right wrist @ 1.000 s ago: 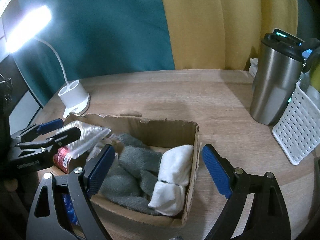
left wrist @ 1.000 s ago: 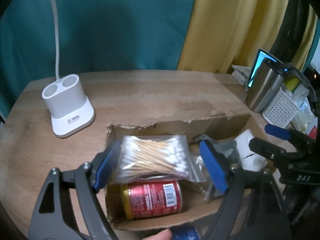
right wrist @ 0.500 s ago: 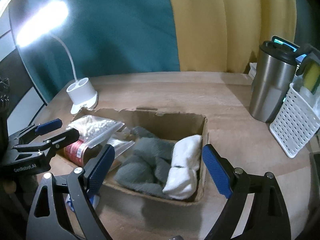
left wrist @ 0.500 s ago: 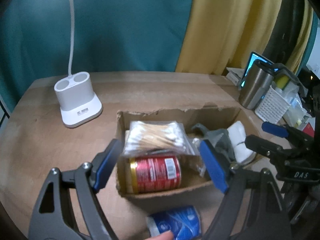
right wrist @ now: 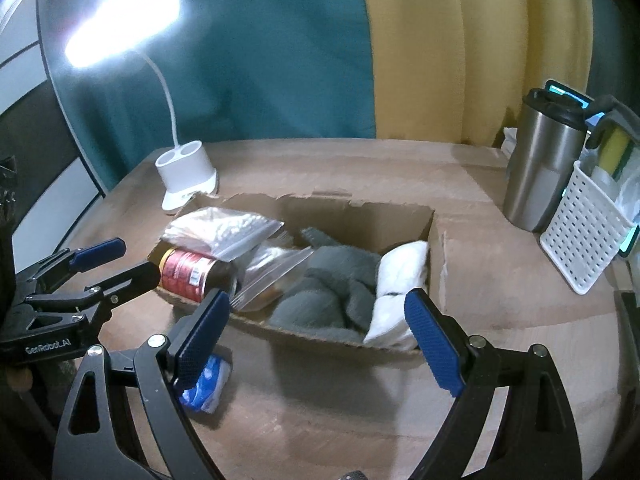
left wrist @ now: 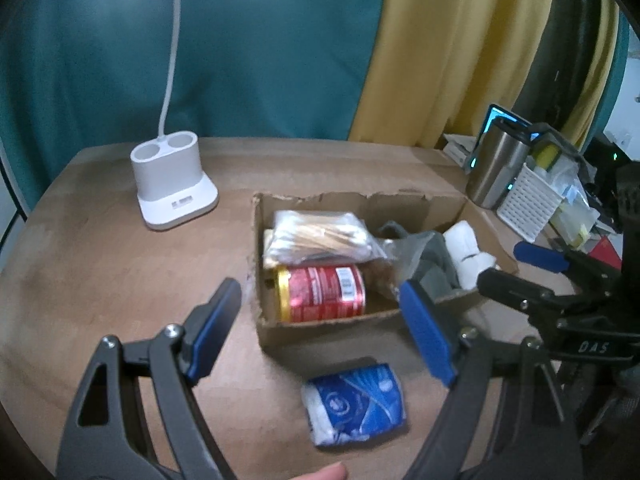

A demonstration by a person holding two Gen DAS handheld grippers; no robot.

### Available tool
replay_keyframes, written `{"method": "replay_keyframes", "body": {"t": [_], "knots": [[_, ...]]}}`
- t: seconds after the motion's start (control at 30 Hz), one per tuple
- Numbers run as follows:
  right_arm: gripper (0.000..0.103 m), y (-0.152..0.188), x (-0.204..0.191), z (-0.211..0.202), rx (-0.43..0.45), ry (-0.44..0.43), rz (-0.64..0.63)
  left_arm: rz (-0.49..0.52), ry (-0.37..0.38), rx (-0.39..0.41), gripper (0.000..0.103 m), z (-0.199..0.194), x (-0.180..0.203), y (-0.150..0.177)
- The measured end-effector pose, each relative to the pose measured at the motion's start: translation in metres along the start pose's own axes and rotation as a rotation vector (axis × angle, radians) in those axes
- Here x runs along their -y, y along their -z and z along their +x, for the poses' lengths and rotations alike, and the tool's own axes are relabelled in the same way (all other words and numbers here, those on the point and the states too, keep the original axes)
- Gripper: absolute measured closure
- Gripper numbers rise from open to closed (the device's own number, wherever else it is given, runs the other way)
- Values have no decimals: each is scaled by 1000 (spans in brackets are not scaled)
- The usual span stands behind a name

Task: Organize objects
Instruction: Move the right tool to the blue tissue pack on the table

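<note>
An open cardboard box (left wrist: 320, 334) (right wrist: 360, 210) sits mid-table. It holds a bag of cotton swabs (left wrist: 320, 236) (right wrist: 224, 232), a red can (left wrist: 322, 292) (right wrist: 188, 268) lying on its side, a clear bag (right wrist: 276, 272), grey cloth (right wrist: 332, 280) and a white roll (left wrist: 468, 252) (right wrist: 396, 288). A blue tissue pack (left wrist: 356, 402) (right wrist: 204, 384) lies on the table in front of the box. My left gripper (left wrist: 320, 332) is open and empty, above the box's near wall. My right gripper (right wrist: 320, 336) is open and empty, near the box's front edge.
A white lamp base (left wrist: 172, 184) (right wrist: 188, 176) stands at the back left, its lamp lit. A steel tumbler (left wrist: 496, 168) (right wrist: 540, 164) and a white perforated basket (left wrist: 528, 200) (right wrist: 580, 240) stand at the right. Curtains hang behind the wooden table (left wrist: 100, 264).
Both grippers have drawn back and up from the box. The blue tissue pack has come into view in front of the box. The box contents have not moved.
</note>
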State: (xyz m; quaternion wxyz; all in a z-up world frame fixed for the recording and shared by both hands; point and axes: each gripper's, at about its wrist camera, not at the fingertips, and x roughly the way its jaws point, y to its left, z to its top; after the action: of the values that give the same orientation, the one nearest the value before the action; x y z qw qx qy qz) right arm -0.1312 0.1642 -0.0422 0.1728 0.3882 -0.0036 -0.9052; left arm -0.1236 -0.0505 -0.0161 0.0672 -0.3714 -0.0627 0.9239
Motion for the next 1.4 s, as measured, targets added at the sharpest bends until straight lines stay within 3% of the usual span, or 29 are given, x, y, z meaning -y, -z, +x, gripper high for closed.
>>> {"method": "replay_keyframes", "body": {"t": [0.8,1.4], "knots": [[12,39,-45,7,-63,6,-18,-39,8,-17,20,-23,-36,52],[12,56,-87,31,-133,-6,-57,-108,-16,-28,20,-27,-83,80]]}}
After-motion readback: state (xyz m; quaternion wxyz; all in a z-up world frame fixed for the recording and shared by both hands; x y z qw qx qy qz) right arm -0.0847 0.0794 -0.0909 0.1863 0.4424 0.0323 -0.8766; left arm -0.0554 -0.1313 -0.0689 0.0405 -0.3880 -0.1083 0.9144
